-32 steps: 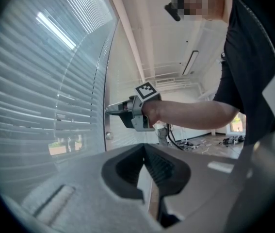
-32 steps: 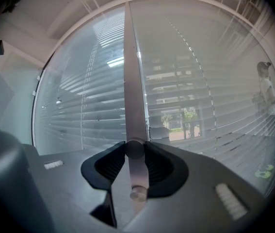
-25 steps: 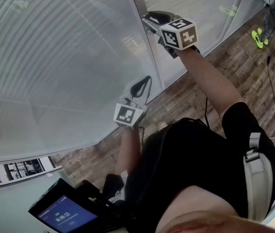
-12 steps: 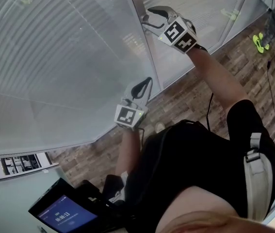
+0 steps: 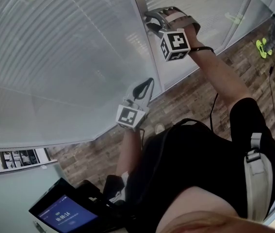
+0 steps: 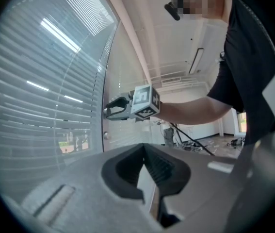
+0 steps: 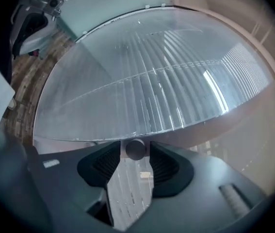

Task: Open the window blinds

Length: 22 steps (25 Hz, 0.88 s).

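Right gripper [image 5: 149,22] is up at the window frame [image 5: 153,57] with the little round knob [image 7: 136,149] between its jaws. They've just been closing on it, but as far as I can tell there's a sliver of gap each side, so no grip. Left gripper [image 5: 148,81] hangs lower and nearer, jaws together, empty. The blinds [image 5: 55,57] cover the big pane left of the frame.

Smooth, faintly glossy blinds [image 5: 55,57]; matt wood-grain plank floor [image 5: 249,67].
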Tool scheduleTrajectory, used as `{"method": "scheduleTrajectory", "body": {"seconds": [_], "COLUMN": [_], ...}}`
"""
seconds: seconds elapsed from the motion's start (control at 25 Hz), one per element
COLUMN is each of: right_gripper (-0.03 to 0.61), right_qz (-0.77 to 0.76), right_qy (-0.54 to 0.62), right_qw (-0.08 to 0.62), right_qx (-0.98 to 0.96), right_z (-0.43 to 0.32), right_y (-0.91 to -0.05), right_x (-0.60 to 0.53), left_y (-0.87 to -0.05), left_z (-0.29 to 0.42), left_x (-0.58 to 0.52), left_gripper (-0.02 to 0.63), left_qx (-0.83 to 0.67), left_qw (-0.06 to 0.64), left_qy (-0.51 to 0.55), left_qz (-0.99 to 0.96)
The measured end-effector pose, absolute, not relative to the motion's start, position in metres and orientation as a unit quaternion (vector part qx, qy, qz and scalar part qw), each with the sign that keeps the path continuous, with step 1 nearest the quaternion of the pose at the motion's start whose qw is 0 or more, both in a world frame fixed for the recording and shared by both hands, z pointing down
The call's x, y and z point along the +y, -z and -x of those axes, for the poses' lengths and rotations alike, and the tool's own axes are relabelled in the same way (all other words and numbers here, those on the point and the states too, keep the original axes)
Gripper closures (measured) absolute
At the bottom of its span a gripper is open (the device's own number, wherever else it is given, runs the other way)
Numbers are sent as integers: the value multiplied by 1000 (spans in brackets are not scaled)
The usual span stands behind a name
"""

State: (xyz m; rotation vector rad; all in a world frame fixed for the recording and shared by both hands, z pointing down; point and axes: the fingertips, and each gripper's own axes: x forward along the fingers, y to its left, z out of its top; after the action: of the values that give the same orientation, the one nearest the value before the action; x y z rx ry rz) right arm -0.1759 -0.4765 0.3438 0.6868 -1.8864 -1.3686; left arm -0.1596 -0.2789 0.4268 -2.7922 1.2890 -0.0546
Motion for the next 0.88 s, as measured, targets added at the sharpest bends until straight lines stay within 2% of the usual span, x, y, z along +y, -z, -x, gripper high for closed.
{"method": "scheduleTrajectory", "body": {"seconds": [0.24, 0.64, 0.88], "right_gripper": [443, 446, 446], "right_qz": [-274, -268, -296], "right_qy": [537, 541, 439], "right_qw": [345, 353, 305], "right_qx": [-719, -715, -791], "right_z": [173, 180, 173], "right_y": [-338, -344, -338], "right_x": [-469, -483, -478], "left_y": [-428, -429, -427], "left_z": [160, 162, 163], "left_x": [-270, -282, -272], "left_gripper": [611, 611, 611], "left_qx": [427, 428, 435], "left_qw": [32, 28, 32], "left_qy": [17, 17, 19], "left_qz": [903, 903, 900]}}
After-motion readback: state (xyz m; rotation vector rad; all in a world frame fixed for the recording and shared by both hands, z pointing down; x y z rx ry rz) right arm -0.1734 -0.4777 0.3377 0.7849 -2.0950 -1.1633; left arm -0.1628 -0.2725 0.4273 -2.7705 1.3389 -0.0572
